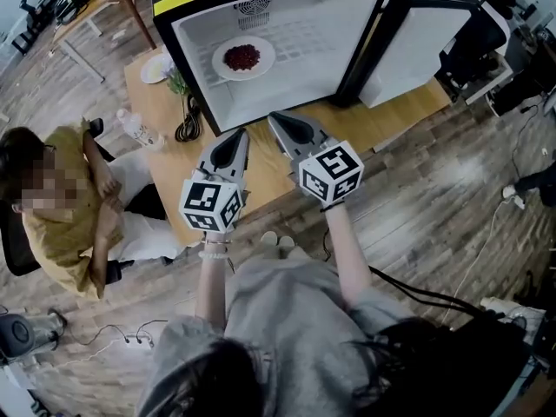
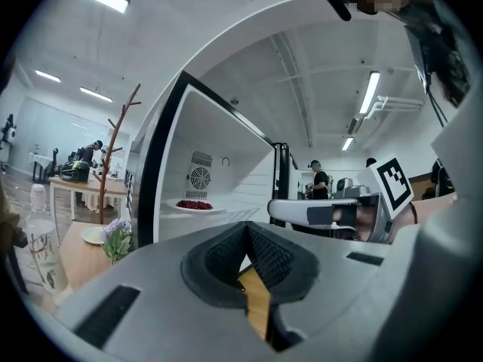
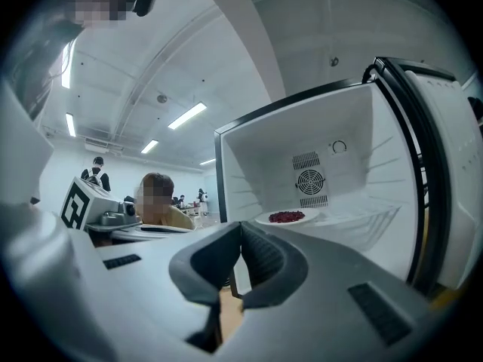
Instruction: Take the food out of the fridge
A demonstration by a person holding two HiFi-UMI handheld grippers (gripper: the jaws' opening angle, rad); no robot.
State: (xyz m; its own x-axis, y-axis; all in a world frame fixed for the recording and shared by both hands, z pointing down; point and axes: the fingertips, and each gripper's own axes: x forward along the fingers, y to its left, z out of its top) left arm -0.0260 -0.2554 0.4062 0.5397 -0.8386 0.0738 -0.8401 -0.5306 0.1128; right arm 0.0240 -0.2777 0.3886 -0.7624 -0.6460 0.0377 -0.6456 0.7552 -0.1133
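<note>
Jaws closed tight, nothing between them, on both L gripper (image 2: 245, 232) & R gripper (image 3: 240, 236), side by side, tips toward open fridge (image 1: 304, 81). Straight ahead of tips, well apart, plate of red food (image 1: 243, 57) sits inside fridge. Behind jaws, marker cubes (image 1: 211, 205) show black-white squares. Yellow strip (image 1: 181, 0) on fridge top, any print too small to read.

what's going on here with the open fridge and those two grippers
A person holds a gripper in each hand in front of a small fridge that stands on a wooden table with its door swung open. The left gripper and right gripper are side by side, both shut and empty, pointing at the opening but outside it. A white plate of red food sits inside the fridge, untouched.
</note>
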